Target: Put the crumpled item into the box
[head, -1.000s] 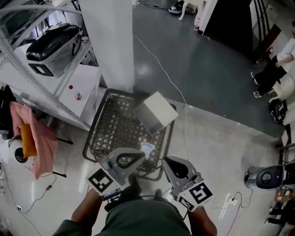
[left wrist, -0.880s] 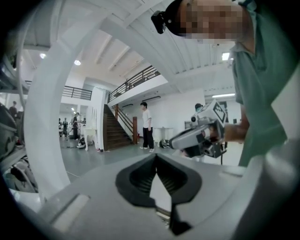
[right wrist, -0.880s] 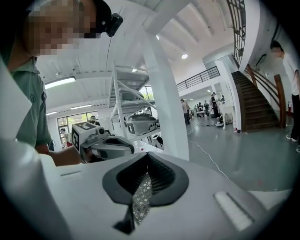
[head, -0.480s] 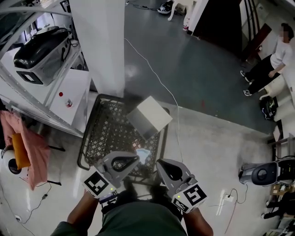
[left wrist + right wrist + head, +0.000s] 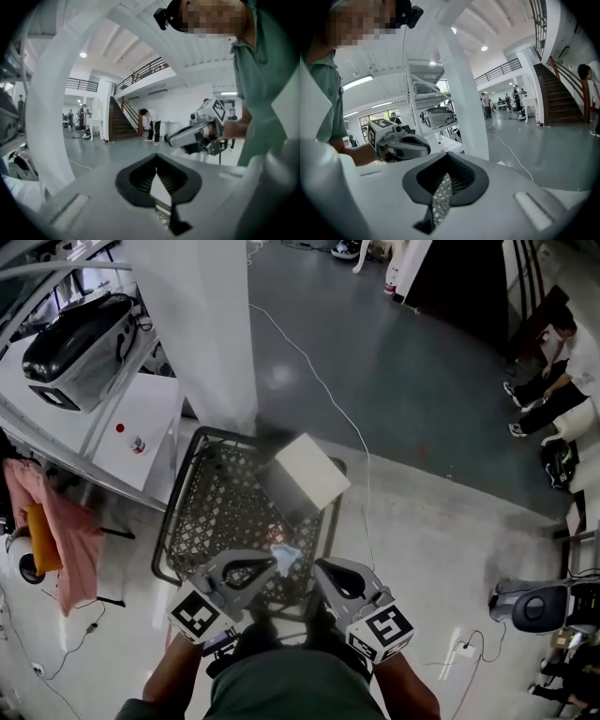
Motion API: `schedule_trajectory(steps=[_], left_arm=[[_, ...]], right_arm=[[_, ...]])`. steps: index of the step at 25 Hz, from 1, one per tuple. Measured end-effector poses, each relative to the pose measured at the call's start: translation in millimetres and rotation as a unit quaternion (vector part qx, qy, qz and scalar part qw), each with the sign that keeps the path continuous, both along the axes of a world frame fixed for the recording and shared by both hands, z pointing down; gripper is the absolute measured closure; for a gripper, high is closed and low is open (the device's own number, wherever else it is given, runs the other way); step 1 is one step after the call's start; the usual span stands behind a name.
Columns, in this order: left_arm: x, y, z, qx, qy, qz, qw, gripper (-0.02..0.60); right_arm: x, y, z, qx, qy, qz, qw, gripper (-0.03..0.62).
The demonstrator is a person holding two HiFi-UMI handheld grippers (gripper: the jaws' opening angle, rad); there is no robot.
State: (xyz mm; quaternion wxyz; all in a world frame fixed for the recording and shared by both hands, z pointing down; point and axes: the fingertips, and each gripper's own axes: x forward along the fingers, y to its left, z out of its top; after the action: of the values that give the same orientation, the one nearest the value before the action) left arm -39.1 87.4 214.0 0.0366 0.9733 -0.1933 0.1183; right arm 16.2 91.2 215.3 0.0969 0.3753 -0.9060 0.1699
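Note:
A black lattice basket [image 5: 211,517] stands on the floor in front of me. A white box [image 5: 302,474] leans tilted at its far right corner. A small crumpled pale blue-white item [image 5: 286,555] lies in the basket near the front rim. My left gripper [image 5: 272,564] hovers just left of it and my right gripper [image 5: 321,570] just right of it, both shut and holding nothing. In the left gripper view the shut jaws [image 5: 157,174] point over the basket, with the right gripper [image 5: 197,136] alongside. The right gripper view shows its shut jaws [image 5: 446,174] and the left gripper [image 5: 399,143].
A white pillar [image 5: 202,324] rises behind the basket. A shelf rack with a black case [image 5: 80,334] stands at the left, with a pink cloth [image 5: 66,531] below it. A white cable [image 5: 328,399] runs across the grey floor. A person [image 5: 562,362] sits at the far right.
Both grippers have sunk a little toward the basket's near rim and stay shut. The right gripper has drifted slightly left. The crumpled item and box lie as before.

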Motion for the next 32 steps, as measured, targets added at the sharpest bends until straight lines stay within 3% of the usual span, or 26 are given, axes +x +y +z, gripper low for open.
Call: schedule_trajectory(steps=[12, 32], left_arm=[[-0.3, -34.9, 58.5, -0.059, -0.018, -0.043, 0.9972, 0.577], [12.0, -50.5, 150.3, -0.120, -0.036, -0.027, 0.9917, 0.577]], right_arm=[[-3.5, -40.6, 53.3, -0.048, -0.003, -0.038, 0.998, 0.588], [-18.1, -60.1, 124.7, -0.109, 0.005, -0.055, 0.993, 0.586]])
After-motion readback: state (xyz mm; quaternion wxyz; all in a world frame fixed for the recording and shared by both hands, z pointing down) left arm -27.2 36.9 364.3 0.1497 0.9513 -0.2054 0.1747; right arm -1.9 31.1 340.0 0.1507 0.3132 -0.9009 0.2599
